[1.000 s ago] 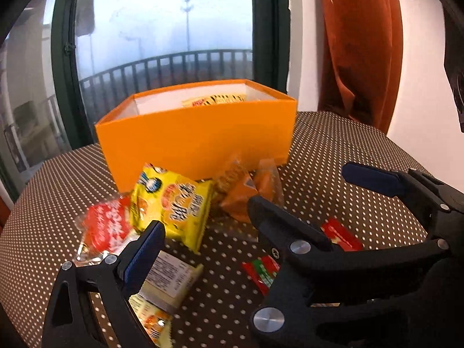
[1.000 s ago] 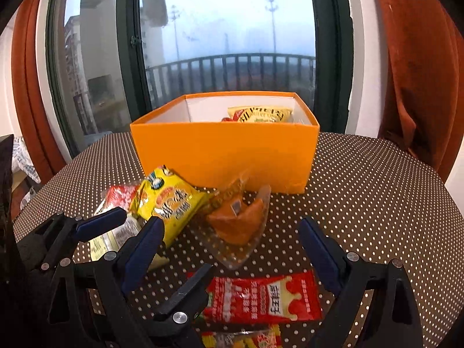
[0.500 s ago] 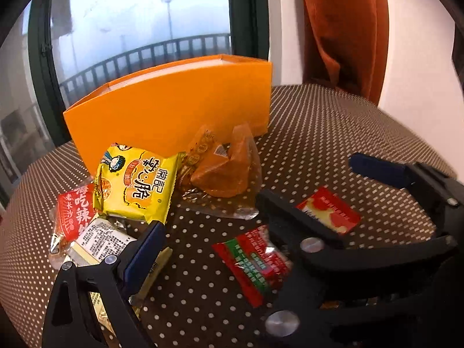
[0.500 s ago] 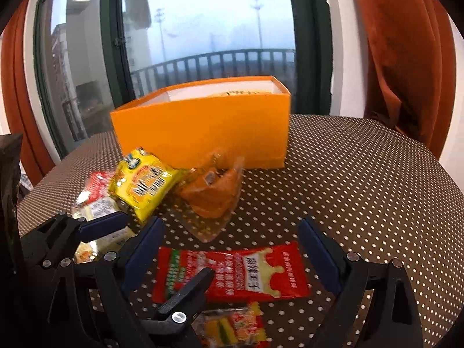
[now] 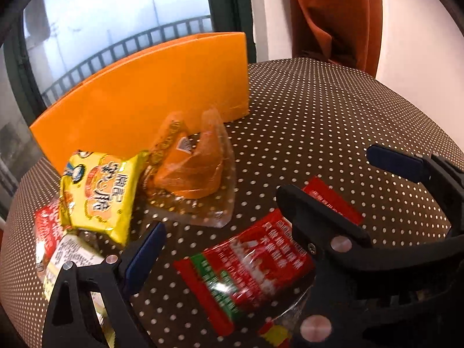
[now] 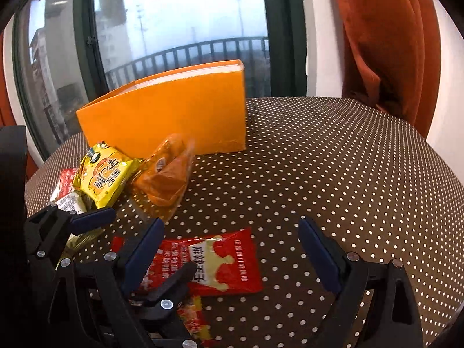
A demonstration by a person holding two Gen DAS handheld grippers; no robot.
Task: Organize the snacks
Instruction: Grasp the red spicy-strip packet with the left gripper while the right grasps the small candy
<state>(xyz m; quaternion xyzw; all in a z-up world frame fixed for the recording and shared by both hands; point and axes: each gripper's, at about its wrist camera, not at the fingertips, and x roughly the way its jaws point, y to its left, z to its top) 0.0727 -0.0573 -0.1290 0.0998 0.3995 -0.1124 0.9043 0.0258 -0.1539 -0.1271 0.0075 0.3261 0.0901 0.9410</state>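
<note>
1. A round table (image 6: 333, 174) in a brown cloth with white dots stands before a dark-framed window (image 6: 185, 23) with a balcony railing outside; an orange-brown curtain (image 6: 385, 43) hangs at 2 o'clock in the right wrist view.
2. The orange box (image 6: 174, 116) sits at 11 o'clock on the table. At this low angle its inside is hidden, so what it holds now cannot be told.
3. Much looks left to do. Loose snacks lie outside the box: a yellow noodle packet (image 6: 105, 178) and a clear-wrapped orange pastry (image 6: 165, 179) just in front of it, a small red packet (image 6: 65, 181) at 9 o'clock, and a red crown-print packet (image 6: 214, 264) nearest the tools.
4. The right gripper (image 6: 229, 249) is spread wide and empty, the crown-print packet lying on the cloth below and between its jaws, not pinched.
5. The left gripper (image 5: 255, 223) is also spread and empty, above a red-and-green packet (image 5: 246, 272).
6. Against the earlier frames, both tools have dropped lower and nearer the front packets; the box has slid up the view, its opening and the packets inside no longer visible. The snacks have not moved.
</note>
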